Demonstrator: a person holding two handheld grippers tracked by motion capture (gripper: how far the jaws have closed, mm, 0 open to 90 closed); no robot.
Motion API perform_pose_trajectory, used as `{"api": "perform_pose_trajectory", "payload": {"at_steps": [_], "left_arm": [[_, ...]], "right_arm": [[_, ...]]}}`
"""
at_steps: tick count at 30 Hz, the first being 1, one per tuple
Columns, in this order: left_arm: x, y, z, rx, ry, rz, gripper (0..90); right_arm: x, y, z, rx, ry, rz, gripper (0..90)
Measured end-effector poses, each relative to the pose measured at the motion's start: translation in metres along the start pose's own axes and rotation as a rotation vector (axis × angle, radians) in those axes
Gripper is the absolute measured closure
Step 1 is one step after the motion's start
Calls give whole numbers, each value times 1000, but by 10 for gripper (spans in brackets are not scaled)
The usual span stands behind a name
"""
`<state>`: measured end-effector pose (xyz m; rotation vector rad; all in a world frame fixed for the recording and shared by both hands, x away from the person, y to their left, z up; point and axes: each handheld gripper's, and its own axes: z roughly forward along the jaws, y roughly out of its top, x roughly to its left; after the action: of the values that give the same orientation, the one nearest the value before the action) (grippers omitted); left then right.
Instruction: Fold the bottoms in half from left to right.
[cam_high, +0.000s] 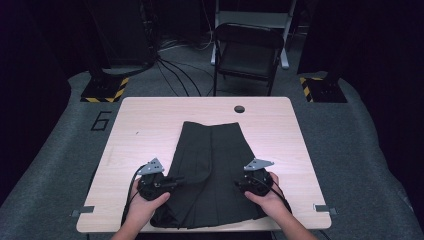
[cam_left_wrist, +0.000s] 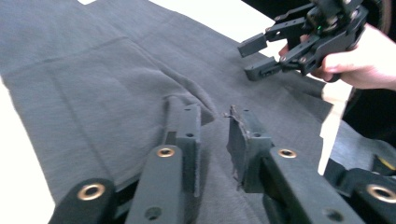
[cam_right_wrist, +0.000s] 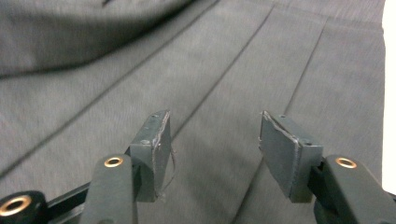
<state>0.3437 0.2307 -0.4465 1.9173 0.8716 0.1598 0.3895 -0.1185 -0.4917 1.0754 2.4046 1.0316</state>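
**Item: dark pleated skirt, flat on table, both claws at its near end**

Nearest me: my two hands, each on a claw, at the table's near edge. Left claw (cam_high: 176, 180) sits over the skirt's left side, jaws a narrow gap apart, nothing between them; in its own view a raised fold of cloth (cam_left_wrist: 196, 95) lies just ahead of the tips. Right claw (cam_high: 239, 184) rests over the right side, jaws spread wide and empty above the pleats.

Skirt (cam_high: 212, 150): long axis runs away from me, narrow waist end far, wide hem near, overhanging the table (cam_high: 145, 125) edge.

Judgement: the fold lies nearer the left claw, straight ahead of it; that hand seems best placed to grasp first.
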Motion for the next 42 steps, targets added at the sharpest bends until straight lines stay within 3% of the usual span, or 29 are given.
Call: {"api": "perform_pose_trajectory", "payload": {"at_steps": [4,6,10,12,14,18,19,24,28,31,35,42], "left_arm": [[4,-3,-7,-1,31,-5,673],[8,-6,-11,-12,55,-5,642],[15,-15,-22,-16,133,-6,582],[17,-16,-24,-10,148,2,570],[22,-20,-30,-20,181,-16,534],[29,-24,-35,-41,211,-34,516],[31,-24,-38,-32,217,-34,513],[42,-27,-49,-72,252,-71,504],[50,-28,-50,-75,266,-93,497],[53,-28,-44,-67,262,-107,494],[54,-25,-32,-43,239,-90,493],[57,-23,-23,-35,226,-85,479]], "right_arm": [[4,19,5,-34,3,17,451],[12,40,16,-58,9,-3,449],[29,63,37,-62,66,16,435],[34,69,43,-55,79,12,426],[48,83,59,-36,110,-29,413],[61,92,71,3,141,-70,417],[67,94,77,30,169,-109,426],[73,83,71,86,208,-193,436],[67,64,57,87,204,-207,440],[62,51,47,88,180,-183,423],[54,41,36,68,153,-173,416],[47,41,31,8,104,-102,444]]}}
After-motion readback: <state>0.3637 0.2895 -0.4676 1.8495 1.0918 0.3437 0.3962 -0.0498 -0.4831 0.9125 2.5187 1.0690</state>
